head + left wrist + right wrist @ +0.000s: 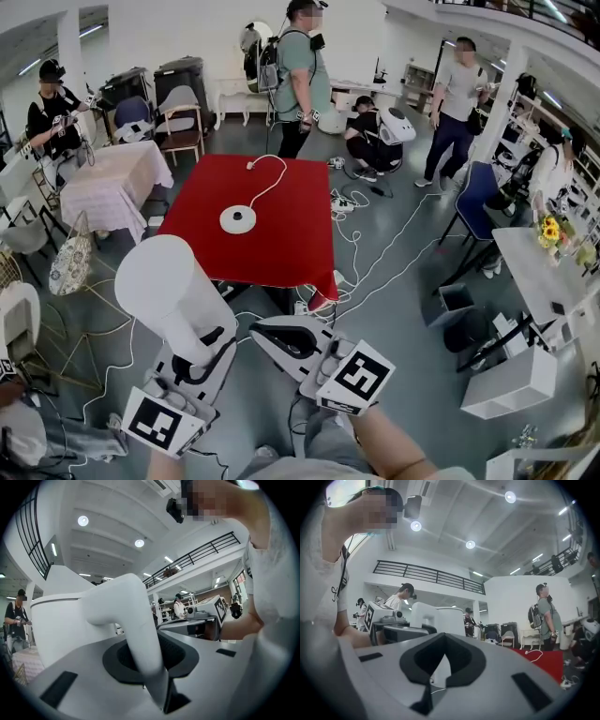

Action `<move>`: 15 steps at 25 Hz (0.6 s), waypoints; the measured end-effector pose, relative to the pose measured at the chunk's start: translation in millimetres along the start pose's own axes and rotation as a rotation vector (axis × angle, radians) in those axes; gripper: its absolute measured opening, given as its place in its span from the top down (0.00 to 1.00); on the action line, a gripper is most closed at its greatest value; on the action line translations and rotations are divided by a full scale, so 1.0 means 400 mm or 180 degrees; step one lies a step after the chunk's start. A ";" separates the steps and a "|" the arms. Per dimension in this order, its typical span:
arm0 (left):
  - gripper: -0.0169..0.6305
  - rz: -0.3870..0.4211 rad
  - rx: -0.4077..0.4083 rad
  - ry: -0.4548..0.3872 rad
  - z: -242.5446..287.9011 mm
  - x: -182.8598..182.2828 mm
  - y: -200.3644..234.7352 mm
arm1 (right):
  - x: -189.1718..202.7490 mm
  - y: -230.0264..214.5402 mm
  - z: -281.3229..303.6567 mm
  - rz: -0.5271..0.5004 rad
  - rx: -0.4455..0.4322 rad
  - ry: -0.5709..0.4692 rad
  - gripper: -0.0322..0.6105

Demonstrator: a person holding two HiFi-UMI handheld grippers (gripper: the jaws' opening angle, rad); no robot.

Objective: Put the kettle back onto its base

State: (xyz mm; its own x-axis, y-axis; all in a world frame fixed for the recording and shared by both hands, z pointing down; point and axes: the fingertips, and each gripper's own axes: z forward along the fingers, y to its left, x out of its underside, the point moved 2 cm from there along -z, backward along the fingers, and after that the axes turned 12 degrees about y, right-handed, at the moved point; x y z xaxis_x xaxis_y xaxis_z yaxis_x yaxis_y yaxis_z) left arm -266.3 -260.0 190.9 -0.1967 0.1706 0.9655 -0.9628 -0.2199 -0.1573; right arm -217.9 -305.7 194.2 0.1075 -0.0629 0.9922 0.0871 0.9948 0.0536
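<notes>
A tall white kettle [169, 286] hangs low at the left of the head view, short of the red table [300, 239]. My left gripper [202, 352] is shut on the kettle's handle [136, 620], which runs down between the jaws; the kettle's body [61, 625] fills the left of that view. The round white base [238, 219] lies on the red table, with its white cord [272, 178] running to the far edge. To the right of the kettle my right gripper [281, 339] has its jaws together and nothing in them [436, 667]. The right gripper view shows the kettle [445, 620] just beyond its jaws.
A person [300, 66] stands at the table's far end and others stand or crouch around the room. White cables [366, 253] trail over the floor right of the table. A cloth-covered table [112, 178] stands at the left, and a white table [534, 272] with flowers at the right.
</notes>
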 end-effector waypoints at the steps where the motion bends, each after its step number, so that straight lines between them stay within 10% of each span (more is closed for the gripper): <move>1: 0.84 0.0006 -0.0025 0.0001 0.022 -0.006 0.005 | -0.002 -0.025 0.000 -0.0016 -0.0032 -0.0007 0.94; 15: 0.84 -0.0101 -0.0519 -0.0061 0.364 -0.105 0.054 | -0.009 -0.375 -0.079 -0.0241 -0.0497 0.0023 0.94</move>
State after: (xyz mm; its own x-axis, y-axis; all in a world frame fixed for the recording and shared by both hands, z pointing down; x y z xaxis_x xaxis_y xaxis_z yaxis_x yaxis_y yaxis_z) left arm -251.9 -411.9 177.3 -0.1638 0.1562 0.9740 -0.9860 -0.0557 -0.1569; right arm -200.0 -457.2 179.0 0.1018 -0.1383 0.9852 0.2478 0.9626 0.1095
